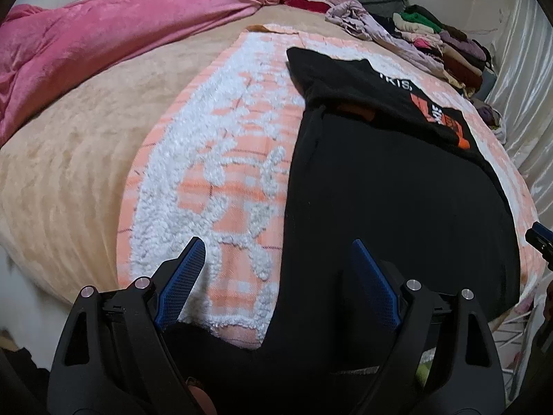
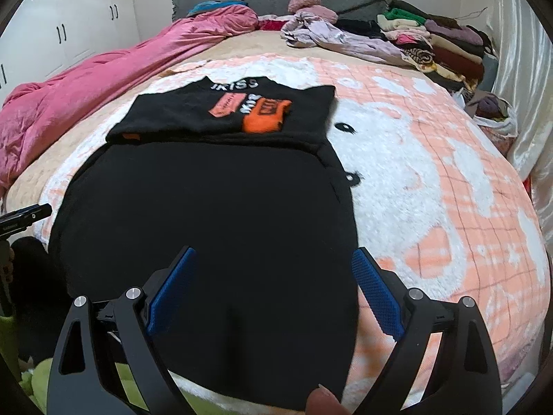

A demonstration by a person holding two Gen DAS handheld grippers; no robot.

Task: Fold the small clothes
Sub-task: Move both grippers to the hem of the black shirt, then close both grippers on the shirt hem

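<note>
Black garment [image 2: 207, 214] lies flat on pink-and-white blanket [image 2: 432, 180], far end already folded over, printed side up. Left gripper [image 1: 276, 269] spread wide above garment's near left edge, nothing pinched. Right gripper [image 2: 273, 276] also spread, empty, over near hem. Best approach: lower both onto near corners together (level, same depth), pinch single layer only, lift evenly toward far fold.

Black top [image 2: 207, 214] spread flat on pink-and-white blanket [image 2: 432, 186], far end folded over, orange print up. Right gripper [image 2: 273, 263] above near hem, jaws wide, nothing between. Clothes pile [image 2: 432, 38] far right.
</note>
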